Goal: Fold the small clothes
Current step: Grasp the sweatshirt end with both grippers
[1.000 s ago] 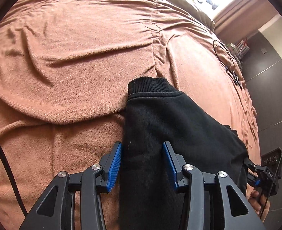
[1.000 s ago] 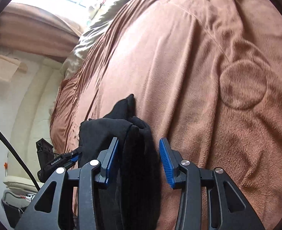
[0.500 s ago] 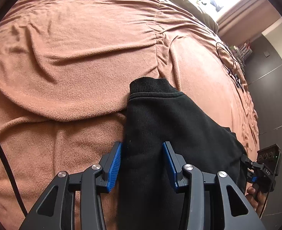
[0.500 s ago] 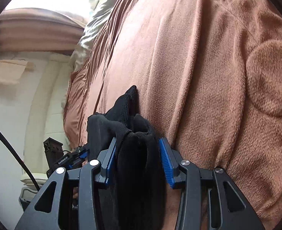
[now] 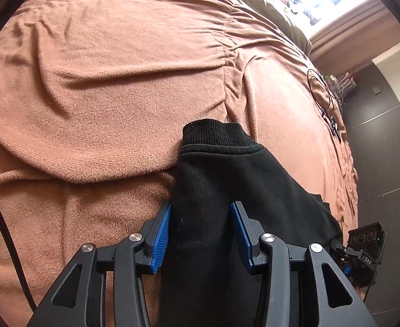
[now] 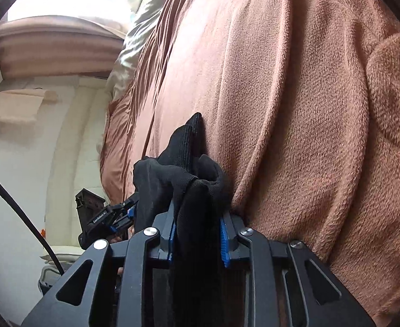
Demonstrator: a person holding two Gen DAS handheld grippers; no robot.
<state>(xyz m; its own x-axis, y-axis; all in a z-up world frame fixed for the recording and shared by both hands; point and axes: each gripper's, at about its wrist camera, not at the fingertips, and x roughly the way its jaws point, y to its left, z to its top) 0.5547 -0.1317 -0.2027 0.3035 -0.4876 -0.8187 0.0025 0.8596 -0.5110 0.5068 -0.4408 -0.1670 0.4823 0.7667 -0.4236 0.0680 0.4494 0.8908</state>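
Black knit garment [image 5: 227, 185], ribbed cuff at twelve o'clock, lies on fuzzy brown bed blanket [image 5: 104, 87]; right tool [image 6: 198, 234] has just clenched its bunched fabric, left tool [image 5: 201, 231] straddles it, released.

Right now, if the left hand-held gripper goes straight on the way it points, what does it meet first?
Most likely the black garment: the left hand-held gripper already has it between its fingers. Beyond its ribbed cuff lies the brown blanket.
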